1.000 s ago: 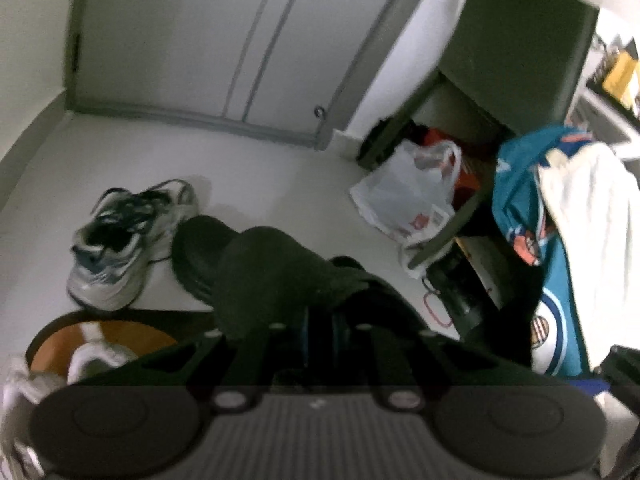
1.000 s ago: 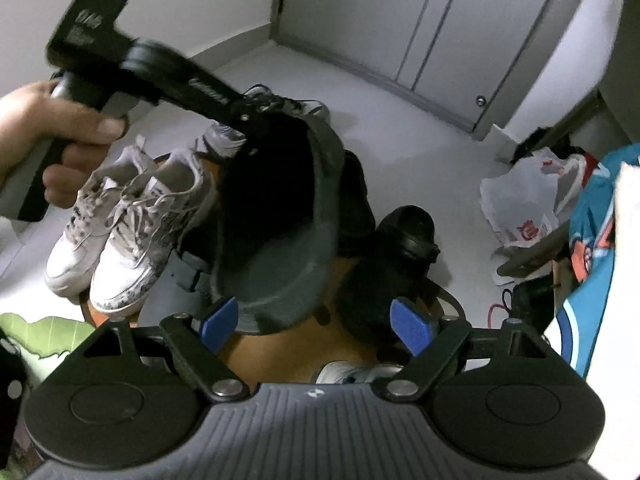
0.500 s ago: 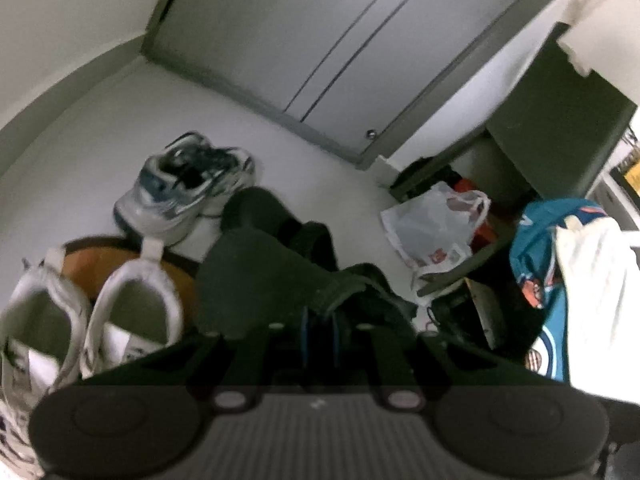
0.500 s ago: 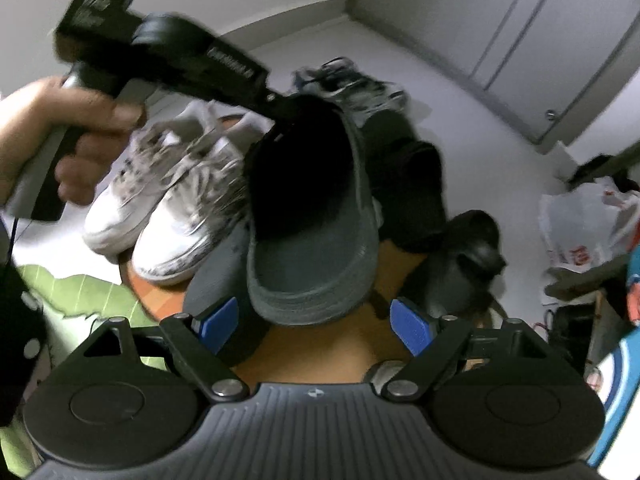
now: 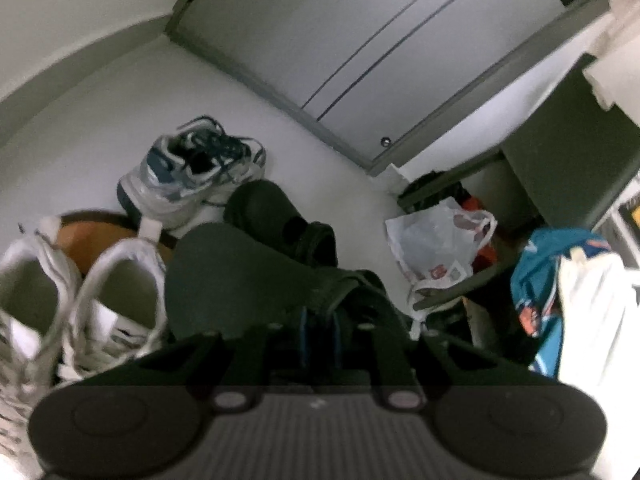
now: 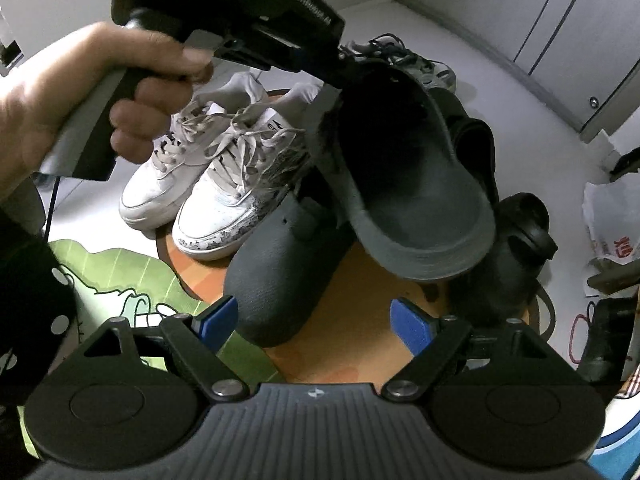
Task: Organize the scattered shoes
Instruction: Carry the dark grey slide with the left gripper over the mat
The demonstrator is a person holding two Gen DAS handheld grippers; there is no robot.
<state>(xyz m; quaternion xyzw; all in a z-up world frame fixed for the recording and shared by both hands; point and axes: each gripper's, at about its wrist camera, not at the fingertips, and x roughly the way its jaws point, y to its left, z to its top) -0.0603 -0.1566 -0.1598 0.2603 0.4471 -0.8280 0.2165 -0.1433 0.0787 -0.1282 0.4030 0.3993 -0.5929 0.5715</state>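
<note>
My left gripper (image 5: pixel 320 332) is shut on the rim of a dark grey slipper (image 5: pixel 232 276), which hangs tilted above the orange round mat (image 6: pixel 360 340). The right wrist view shows the same slipper (image 6: pixel 420 208), opening up, with a hand on the left gripper (image 6: pixel 344 68). My right gripper (image 6: pixel 316 320) stands open just above the mat, with nothing between its fingers. Below it lies a matching dark slipper (image 6: pixel 280 272), sole up. A pair of white sneakers (image 6: pixel 208 176) stands on the mat's left side. Black slippers (image 6: pixel 516 240) lie to the right.
Grey-blue running shoes (image 5: pixel 192 172) sit on the floor beyond the mat, before the closet doors (image 5: pixel 360 40). A white plastic bag (image 5: pixel 440 240), a dark cabinet (image 5: pixel 580 152) and a teal cloth (image 5: pixel 552 272) crowd the right. A green rug (image 6: pixel 120 276) lies at the left.
The left gripper has rolled and carried the slipper over the mat beside the white sneakers. The right gripper has sunk closer to the mat, still open.
</note>
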